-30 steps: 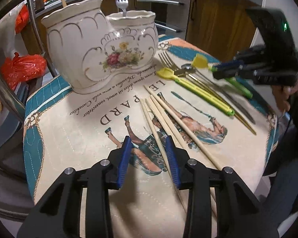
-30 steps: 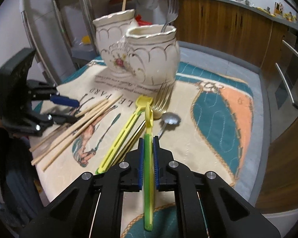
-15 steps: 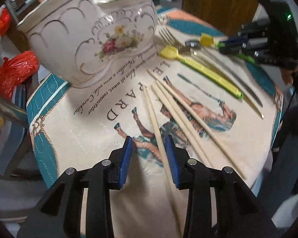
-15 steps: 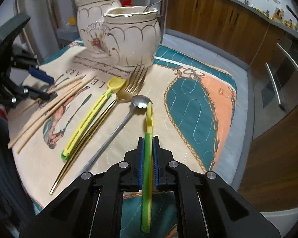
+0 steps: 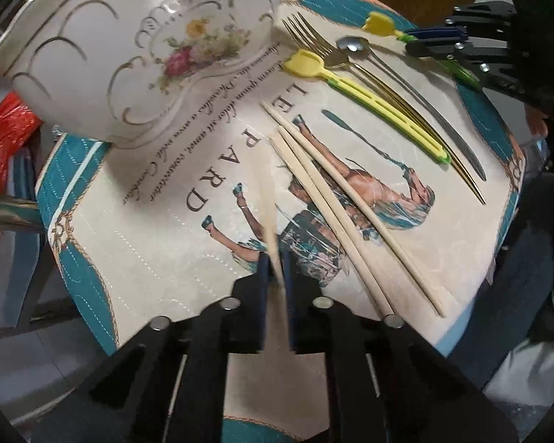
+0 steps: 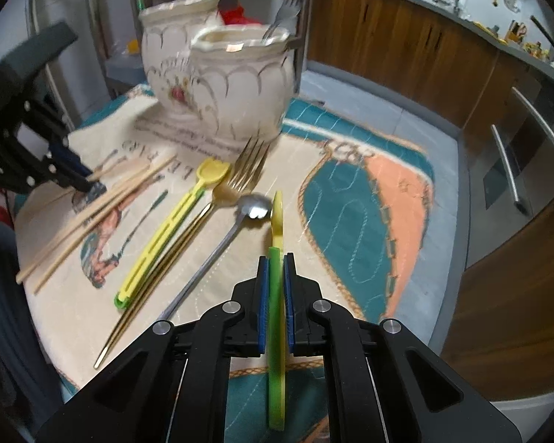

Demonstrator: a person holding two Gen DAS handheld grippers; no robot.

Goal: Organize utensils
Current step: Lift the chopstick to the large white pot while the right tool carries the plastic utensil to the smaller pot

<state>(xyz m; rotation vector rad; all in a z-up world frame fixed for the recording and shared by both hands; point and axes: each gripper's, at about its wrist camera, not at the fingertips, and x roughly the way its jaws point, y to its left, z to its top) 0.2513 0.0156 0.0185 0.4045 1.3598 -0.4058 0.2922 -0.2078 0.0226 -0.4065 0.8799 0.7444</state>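
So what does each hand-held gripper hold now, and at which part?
The left hand-held gripper has just closed on one chopstick near its thick end. The right hand-held gripper holds the yellow-green utensil on its green handle.

You see the cloth [image 5: 136, 258]: cream centre, teal border, one peach panel, black lettering, a printed figure in teal and tan. Holder [image 5: 129, 51]: white ceramic, gold scallop lines, pink-and-yellow floral spray. Chopsticks [image 5: 336, 199]: pale wood. Plastic utensil [image 5: 362, 92]: yellow with green tip. Fork [image 5: 325, 51]: gold. Spoon [image 5: 354, 46]: silver. Your right gripper [image 6: 276, 265]: black body, blue pads.
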